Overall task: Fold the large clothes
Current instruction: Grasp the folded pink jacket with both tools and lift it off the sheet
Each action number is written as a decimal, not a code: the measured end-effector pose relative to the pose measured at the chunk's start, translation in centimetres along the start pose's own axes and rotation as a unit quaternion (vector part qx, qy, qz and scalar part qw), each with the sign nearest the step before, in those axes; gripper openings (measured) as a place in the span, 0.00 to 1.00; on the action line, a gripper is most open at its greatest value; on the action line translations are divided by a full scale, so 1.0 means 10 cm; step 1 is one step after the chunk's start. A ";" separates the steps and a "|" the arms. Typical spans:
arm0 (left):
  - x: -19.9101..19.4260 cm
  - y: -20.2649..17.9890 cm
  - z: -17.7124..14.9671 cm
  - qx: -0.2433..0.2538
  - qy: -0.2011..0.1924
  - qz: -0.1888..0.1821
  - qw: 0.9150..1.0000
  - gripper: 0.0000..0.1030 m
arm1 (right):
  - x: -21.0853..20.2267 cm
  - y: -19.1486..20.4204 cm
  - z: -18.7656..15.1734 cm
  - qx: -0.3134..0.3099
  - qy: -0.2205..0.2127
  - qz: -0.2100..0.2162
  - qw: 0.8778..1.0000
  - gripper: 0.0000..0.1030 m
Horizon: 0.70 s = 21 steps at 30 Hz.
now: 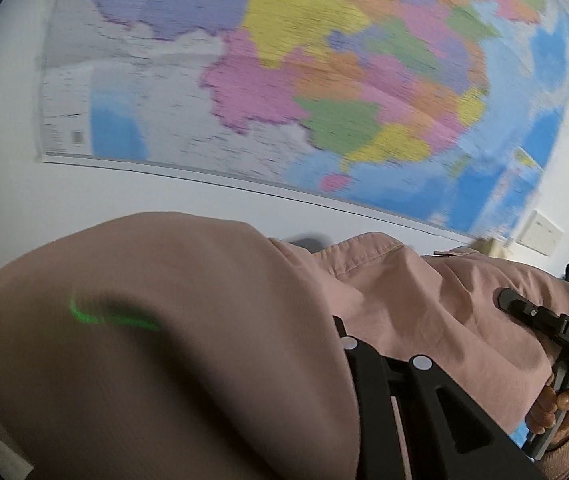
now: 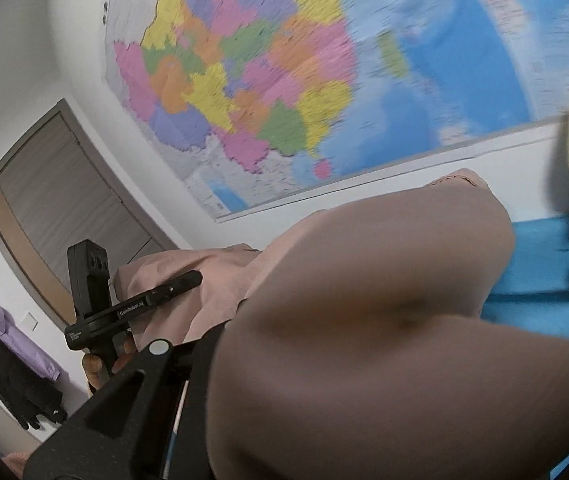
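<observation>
With both cameras tipped toward the wall, the pink garment (image 1: 424, 300) fills the lower part of each view.

Left wrist: left gripper (image 1: 368, 348) jaws nearly together, cloth draped over the left finger and pinched between them. Fabric bulges just ahead and left of the fingers, blurred. Right gripper (image 1: 502, 300) sits ahead-right, its tip on the same garment, a hand (image 1: 560, 412) on its handle. Colored wall map (image 1: 304, 80) beyond.

Right wrist: right gripper (image 2: 188, 350) jaws close together, pinching cloth that covers the right finger. Left gripper (image 2: 194, 278) ahead-left, tip on the garment. Beyond: door (image 2: 56, 196), hanging clothes (image 2: 16, 356), blue surface (image 2: 544, 276) to the right.
</observation>
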<state>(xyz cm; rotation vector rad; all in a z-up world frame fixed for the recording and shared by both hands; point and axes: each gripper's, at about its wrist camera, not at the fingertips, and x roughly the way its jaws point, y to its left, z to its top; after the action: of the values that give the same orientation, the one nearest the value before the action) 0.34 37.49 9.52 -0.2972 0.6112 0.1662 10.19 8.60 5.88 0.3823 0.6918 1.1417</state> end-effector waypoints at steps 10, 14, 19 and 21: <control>0.12 0.72 0.18 -0.031 0.003 0.068 0.997 0.14 | 0.82 0.14 0.07 -0.009 0.033 0.026 0.999 0.12; 0.20 0.99 0.28 -0.046 0.004 0.090 0.995 0.14 | 1.14 0.19 0.05 -0.016 0.042 0.031 0.998 0.12; 0.38 1.35 0.35 -0.051 0.010 0.127 0.991 0.14 | 1.58 0.26 0.01 -0.024 0.062 0.029 0.997 0.12; 0.47 1.49 0.36 -0.059 0.016 0.137 0.989 0.14 | 1.77 0.30 -0.01 -0.026 0.068 0.027 0.997 0.12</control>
<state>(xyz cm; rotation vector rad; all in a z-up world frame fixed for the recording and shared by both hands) 2.48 53.08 6.28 -0.3297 0.6745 0.4648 12.37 26.08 2.23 0.2824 0.7717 1.2439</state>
